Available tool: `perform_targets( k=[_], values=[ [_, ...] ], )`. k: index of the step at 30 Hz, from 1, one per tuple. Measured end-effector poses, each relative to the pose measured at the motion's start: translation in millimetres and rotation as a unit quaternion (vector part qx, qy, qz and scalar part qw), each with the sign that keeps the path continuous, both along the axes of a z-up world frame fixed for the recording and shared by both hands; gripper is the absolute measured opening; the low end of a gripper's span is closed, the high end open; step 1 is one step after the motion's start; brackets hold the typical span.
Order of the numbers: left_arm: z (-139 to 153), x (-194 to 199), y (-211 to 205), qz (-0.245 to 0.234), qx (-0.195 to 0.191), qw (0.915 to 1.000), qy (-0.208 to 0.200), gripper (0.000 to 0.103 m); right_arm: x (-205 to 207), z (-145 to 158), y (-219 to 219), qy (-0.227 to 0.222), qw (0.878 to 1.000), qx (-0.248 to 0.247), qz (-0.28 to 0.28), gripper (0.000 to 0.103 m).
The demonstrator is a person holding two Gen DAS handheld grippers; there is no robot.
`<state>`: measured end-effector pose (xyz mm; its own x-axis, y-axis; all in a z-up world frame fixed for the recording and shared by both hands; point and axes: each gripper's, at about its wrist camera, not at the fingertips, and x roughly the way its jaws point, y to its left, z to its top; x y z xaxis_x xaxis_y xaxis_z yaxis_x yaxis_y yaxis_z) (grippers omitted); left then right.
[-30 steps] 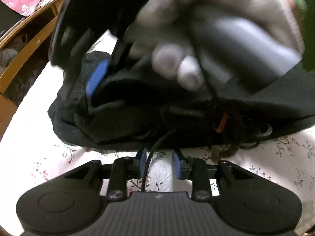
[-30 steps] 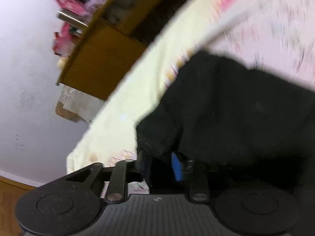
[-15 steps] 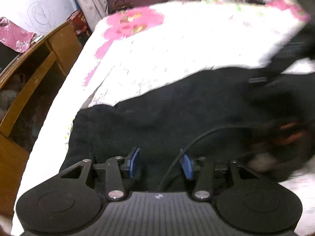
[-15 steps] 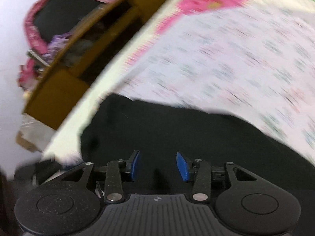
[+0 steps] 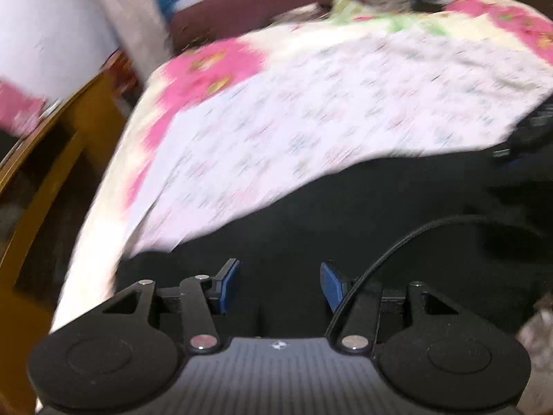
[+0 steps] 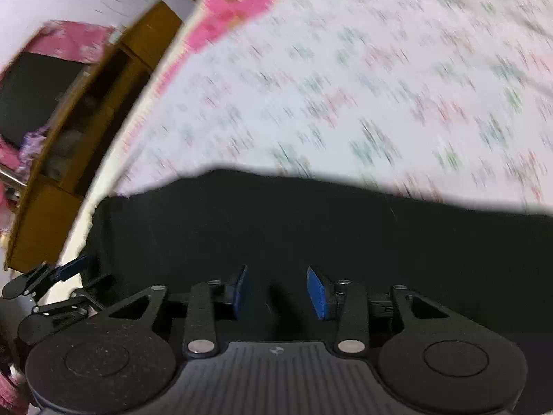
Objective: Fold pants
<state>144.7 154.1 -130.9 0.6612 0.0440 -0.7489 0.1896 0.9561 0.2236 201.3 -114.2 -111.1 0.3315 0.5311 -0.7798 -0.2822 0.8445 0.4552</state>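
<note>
Left tongs (image 5: pixel 279 285): held apart, nothing gripped, blue pads over black fabric.
Right tongs (image 6: pixel 276 292): held apart, nothing gripped, above the same dark cloth.
Black pants (image 6: pixel 311 235): spread flat across the near part of the bed, edges blurred.
Floral bedsheet (image 6: pixel 363 86): seen beyond the pants.
Wooden cabinet (image 6: pixel 86 131): stood beside the bed, at left.
Cable (image 5: pixel 390 252): draped over the left tongs' right side.

A bed (image 5: pixel 311 110) fills the room's middle, spread with a white sheet (image 6: pixel 363 97) of small blurred flower sprigs, big pink blooms (image 5: pixel 207 65) along its far left edge. Black pants (image 6: pixel 311 228) lie flat across the near part, straight on the sheet, reaching almost to the bed's left edge.
</note>
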Motion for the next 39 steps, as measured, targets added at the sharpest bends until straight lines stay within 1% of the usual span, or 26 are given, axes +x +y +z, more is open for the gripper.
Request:
perform_targets(
  k=[2,3,4,5,7,9,11,14,16,17,18,20,21,22,24,25,26,28,29,31,32,34,35,36,37,39],
  values=[
    [-12,16,-19,-0.034,0.002,0.9994,-0.001,0.061,18,3,8,-0.011,1.0,0.02,0.009,0.031],
    [-20,19,-24,-0.039,0.012,0.9991,0.008,0.061,32,4,13,-0.007,0.999,0.037,0.017,0.031],
    [-31,20,-25,-0.031,0.017,0.9991,0.022,0.061,42,3,18,-0.003,0.999,0.049,0.024,0.031],
    [-42,18,-19,-0.017,0.009,0.999,0.04,0.061,52,2,23,-0.004,0.998,0.058,0.03,0.032],
    [-59,2,-5,0.016,-0.019,0.9971,0.072,0.061,75,-6,34,0.006,0.996,0.069,0.056,0.036],
    [-63,-10,2,0.02,-0.033,0.997,0.067,0.062,88,-17,46,0.025,0.995,0.065,0.071,0.036],
    [-63,-15,4,0.008,-0.03,0.9977,0.061,0.062,103,-31,61,0.046,0.992,0.064,0.094,0.036],
    [-61,-15,4,0.011,-0.037,0.9975,0.059,0.062,115,-43,84,0.105,0.98,0.093,0.144,0.037],
    [-63,-16,2,0.01,-0.038,0.9978,0.053,0.062,112,-45,98,0.117,0.974,0.068,0.18,0.039],
    [-63,-17,2,0.009,-0.037,0.9979,0.052,0.062,113,-48,103,0.13,0.972,0.061,0.189,0.039],
    [-63,-17,1,0.007,-0.036,0.998,0.051,0.062,115,-51,104,0.147,0.969,0.066,0.188,0.039],
    [-63,-20,-1,0.006,-0.035,0.998,0.051,0.062,121,-52,104,0.196,0.959,0.099,0.177,0.031],
    [-62,-20,2,0.006,-0.036,0.998,0.051,0.062,121,-49,99,0.218,0.952,0.127,0.172,0.024],
    [-62,-21,2,0.006,-0.036,0.998,0.051,0.062,119,-46,95,0.238,0.945,0.152,0.168,0.022],
    [-63,-21,3,0.004,-0.035,0.9981,0.052,0.062,107,-39,87,0.278,0.925,0.201,0.162,0.021],
    [-64,-21,3,0.003,-0.035,0.998,0.053,0.062,99,-37,86,0.286,0.919,0.212,0.168,0.021],
    [-66,-17,3,0.003,-0.034,0.9979,0.056,0.062,94,-36,85,0.291,0.915,0.22,0.174,0.021],
    [-66,-15,2,0.0,-0.031,0.9978,0.059,0.062,93,-47,82,0.304,0.909,0.246,0.145,0.022],
    [-66,-14,2,-0.003,-0.029,0.9977,0.061,0.062,99,-57,80,0.305,0.905,0.269,0.123,0.022],
    [-66,-12,1,-0.006,-0.027,0.9975,0.065,0.063,118,-74,74,0.296,0.894,0.333,0.056,0.022],
    [-66,-12,0,-0.007,-0.026,0.9974,0.067,0.063,125,-81,72,0.284,0.887,0.362,0.032,0.022],
    [-68,-12,-1,-0.007,-0.023,0.9974,0.068,0.063,138,-89,61,0.265,0.864,0.427,-0.038,0.023],
    [-68,-12,-2,-0.007,-0.021,0.9974,0.068,0.063,142,-89,56,0.256,0.857,0.442,-0.06,0.023],
    [-69,-11,-3,-0.007,-0.019,0.9974,0.069,0.063,145,-84,49,0.239,0.863,0.439,-0.069,0.025],
    [-69,-11,-3,-0.007,-0.017,0.9973,0.071,0.063,145,-78,46,0.225,0.878,0.418,-0.061,0.027],
    [-65,-9,-4,-0.011,-0.014,0.9974,0.071,0.063,139,-60,43,0.199,0.908,0.368,-0.024,0.028]
  ],
)
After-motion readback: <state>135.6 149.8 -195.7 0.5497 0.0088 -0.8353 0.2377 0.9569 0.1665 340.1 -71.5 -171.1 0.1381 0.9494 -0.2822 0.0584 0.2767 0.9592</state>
